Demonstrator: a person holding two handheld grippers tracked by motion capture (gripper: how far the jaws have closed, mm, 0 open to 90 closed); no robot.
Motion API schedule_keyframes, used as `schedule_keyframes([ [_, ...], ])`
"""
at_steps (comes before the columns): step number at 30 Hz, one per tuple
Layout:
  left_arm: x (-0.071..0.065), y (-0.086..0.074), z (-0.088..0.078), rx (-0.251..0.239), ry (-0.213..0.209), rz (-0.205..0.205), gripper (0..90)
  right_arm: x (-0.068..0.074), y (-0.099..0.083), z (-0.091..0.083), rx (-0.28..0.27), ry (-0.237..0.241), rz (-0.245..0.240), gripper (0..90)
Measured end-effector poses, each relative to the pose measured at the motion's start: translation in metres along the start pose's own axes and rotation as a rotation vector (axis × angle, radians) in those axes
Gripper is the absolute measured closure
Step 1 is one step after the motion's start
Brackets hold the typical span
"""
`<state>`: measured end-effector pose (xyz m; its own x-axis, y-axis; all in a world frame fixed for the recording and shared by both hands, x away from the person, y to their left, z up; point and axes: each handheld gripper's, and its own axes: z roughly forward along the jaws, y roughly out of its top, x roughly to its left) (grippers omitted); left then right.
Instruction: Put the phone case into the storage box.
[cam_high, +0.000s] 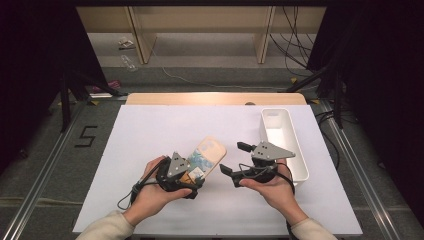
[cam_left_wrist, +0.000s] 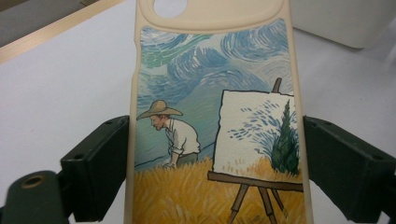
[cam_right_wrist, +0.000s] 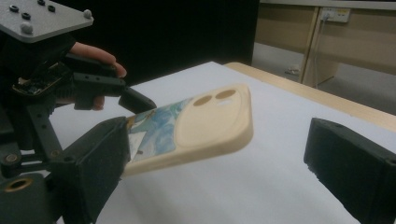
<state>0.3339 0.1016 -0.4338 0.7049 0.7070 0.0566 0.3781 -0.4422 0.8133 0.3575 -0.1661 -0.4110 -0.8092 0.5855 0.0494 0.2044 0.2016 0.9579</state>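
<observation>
The left tongs (cam_high: 192, 176) are clamped across the sides of a phone case (cam_high: 206, 156), holding it above the table (cam_high: 150, 135). The right tongs (cam_high: 235, 159) stand apart and empty beside it. The case looks light, thin and bendy with smooth edges, so gripping across its long sides near the middle seems safest.

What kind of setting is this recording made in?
Probably a lab recording station, not a home: a white table walled by black curtains, loose cables on the floor, a taped "5" beside the table.
</observation>
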Motion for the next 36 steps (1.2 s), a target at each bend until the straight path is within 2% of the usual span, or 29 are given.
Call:
schedule_keyframes([
  [16, -0.008, 0.0, 0.002, 0.0, -0.019, 0.017, 11.3, -0.003, 0.005, 0.012, -0.002, 0.006, 0.015, 7.8],
  [32, -0.012, 0.0, 0.003, -0.002, -0.03, 0.032, 11.3, -0.005, 0.009, 0.034, 0.014, 0.025, 0.036, 8.2],
  [36, -0.013, 0.0, 0.003, -0.002, -0.033, 0.035, 11.3, -0.008, 0.009, 0.041, 0.024, 0.019, 0.056, 8.4],
])
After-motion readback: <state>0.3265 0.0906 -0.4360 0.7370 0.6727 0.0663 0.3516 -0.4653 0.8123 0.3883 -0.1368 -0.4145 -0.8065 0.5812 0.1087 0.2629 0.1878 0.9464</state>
